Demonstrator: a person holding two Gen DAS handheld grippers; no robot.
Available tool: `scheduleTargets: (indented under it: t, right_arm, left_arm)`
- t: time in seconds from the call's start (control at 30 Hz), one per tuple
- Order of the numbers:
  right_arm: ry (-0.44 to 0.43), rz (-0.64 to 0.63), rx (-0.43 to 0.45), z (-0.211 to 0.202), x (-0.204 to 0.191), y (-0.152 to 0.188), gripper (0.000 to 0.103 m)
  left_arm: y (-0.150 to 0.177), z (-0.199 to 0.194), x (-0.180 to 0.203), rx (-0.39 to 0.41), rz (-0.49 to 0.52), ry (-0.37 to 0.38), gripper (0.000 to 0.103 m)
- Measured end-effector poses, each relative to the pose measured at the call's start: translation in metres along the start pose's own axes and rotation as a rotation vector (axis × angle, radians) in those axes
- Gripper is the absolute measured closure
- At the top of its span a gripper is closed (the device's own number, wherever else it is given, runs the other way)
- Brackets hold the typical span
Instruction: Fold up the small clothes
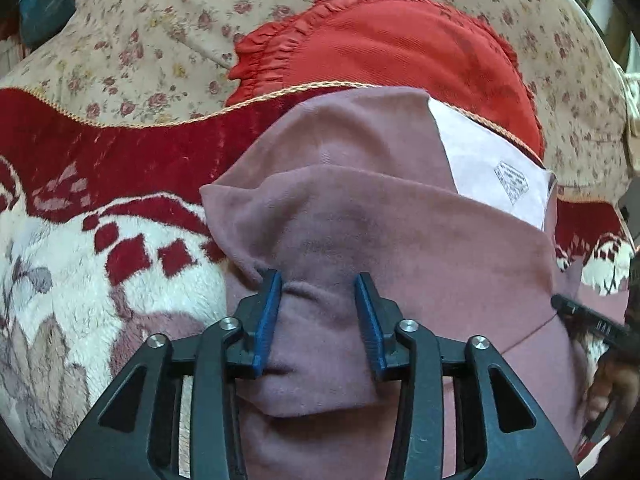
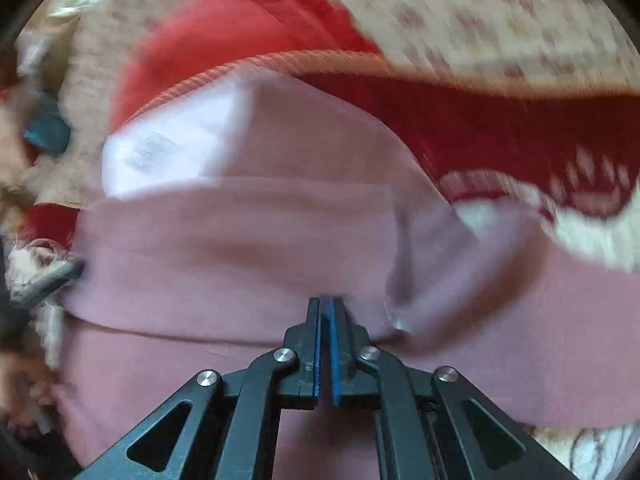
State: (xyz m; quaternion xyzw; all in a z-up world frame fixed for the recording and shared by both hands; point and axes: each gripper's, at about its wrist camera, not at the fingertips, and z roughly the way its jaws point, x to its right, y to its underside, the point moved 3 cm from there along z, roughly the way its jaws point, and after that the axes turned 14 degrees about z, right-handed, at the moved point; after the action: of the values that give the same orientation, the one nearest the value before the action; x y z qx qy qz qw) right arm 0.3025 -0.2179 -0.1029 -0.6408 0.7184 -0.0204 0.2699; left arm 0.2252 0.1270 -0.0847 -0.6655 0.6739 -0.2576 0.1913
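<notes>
A dusty-pink garment [image 1: 360,208] lies partly folded on a red-and-white fleece blanket [image 1: 120,208], with a white inner label patch [image 1: 492,160] showing at its far right. My left gripper [image 1: 319,280] is open, and a bunched fold of the pink cloth sits between its blue pads [image 1: 268,320]. In the right wrist view the same pink garment [image 2: 240,232] fills the middle, blurred by motion, its white patch [image 2: 160,148] at the upper left. My right gripper [image 2: 327,302] is shut on a fold of the pink garment.
A red ruffled cushion [image 1: 400,44] lies just beyond the garment on a floral beige cover [image 1: 152,32]. The other gripper's black tip [image 1: 588,316] shows at the right edge. A blue object [image 2: 46,134] lies at the far left in the right wrist view.
</notes>
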Motion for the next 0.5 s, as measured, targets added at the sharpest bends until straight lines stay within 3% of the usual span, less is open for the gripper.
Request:
scheduleTargets:
  t: [0.13, 0.27, 0.33, 0.43, 0.5]
  right_arm:
    - [0.042, -0.012, 0.001, -0.01, -0.01, -0.008, 0.103]
    - [0.007, -0.03, 0.129, -0.02, -0.028, -0.029, 0.103]
    - [0.01, -0.036, 0.154, -0.013, -0.033, -0.038, 0.102]
    - [0.049, 0.004, 0.071, 0.019, -0.021, -0.042, 0.102]
    - [0.015, 0.024, 0.071, 0.024, -0.019, -0.042, 0.102]
  left_arm:
    - [-0.006, -0.019, -0.006, 0.035, -0.024, 0.001, 0.064]
    - [-0.025, -0.045, -0.012, 0.176, -0.032, -0.06, 0.063]
    - [-0.029, -0.033, -0.014, 0.143, -0.024, -0.072, 0.058]
    - [-0.018, 0.009, -0.022, -0.028, -0.051, -0.035, 0.052]
    - [-0.018, 0.015, -0.021, -0.032, -0.043, -0.022, 0.045]
